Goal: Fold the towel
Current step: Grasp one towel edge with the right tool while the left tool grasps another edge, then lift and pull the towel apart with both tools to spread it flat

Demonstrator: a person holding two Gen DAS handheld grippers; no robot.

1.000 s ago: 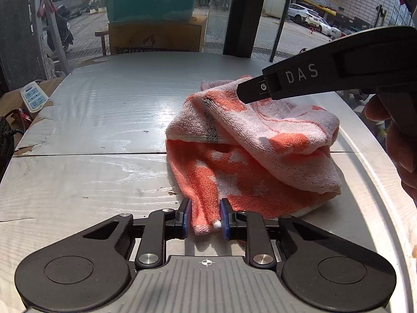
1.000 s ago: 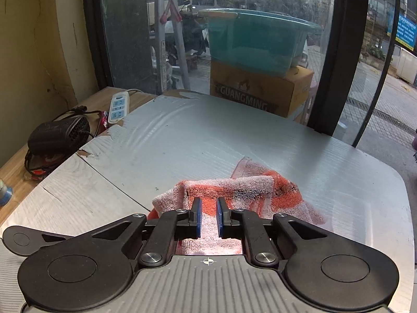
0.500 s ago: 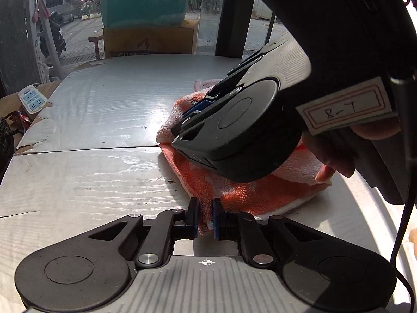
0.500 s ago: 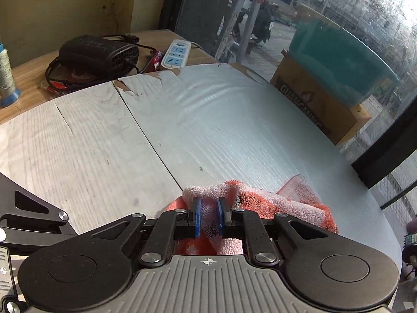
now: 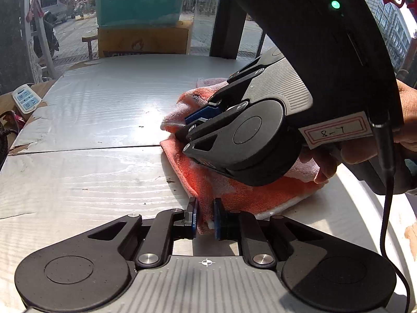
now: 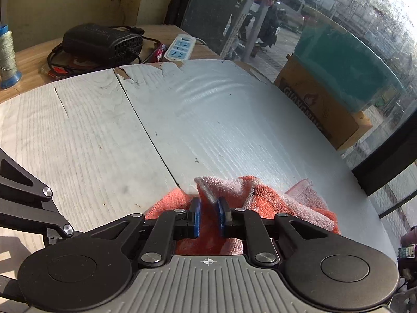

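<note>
An orange and pink towel [image 5: 242, 195] lies bunched on the white table [image 5: 104, 109], right of its middle. My left gripper [image 5: 204, 220] is shut on the towel's near corner at the table surface. My right gripper [image 6: 207, 215] is shut on a pink fold of the towel [image 6: 263, 195] near its left edge. The right gripper [image 5: 200, 116] also shows in the left wrist view, lying over the towel and hiding much of it.
A power strip [image 6: 180, 47], a black device with cables [image 6: 101, 43] and a thread spool [image 6: 7, 54] lie on the wooden surface beyond the table's left end. A cardboard box [image 6: 320, 107] with a teal tub [image 6: 346, 67] stands behind the far edge.
The right gripper swung down and left over the towel and took hold of a pink fold. The left gripper closed on the near corner. The towel's upper layer has been pulled left.
</note>
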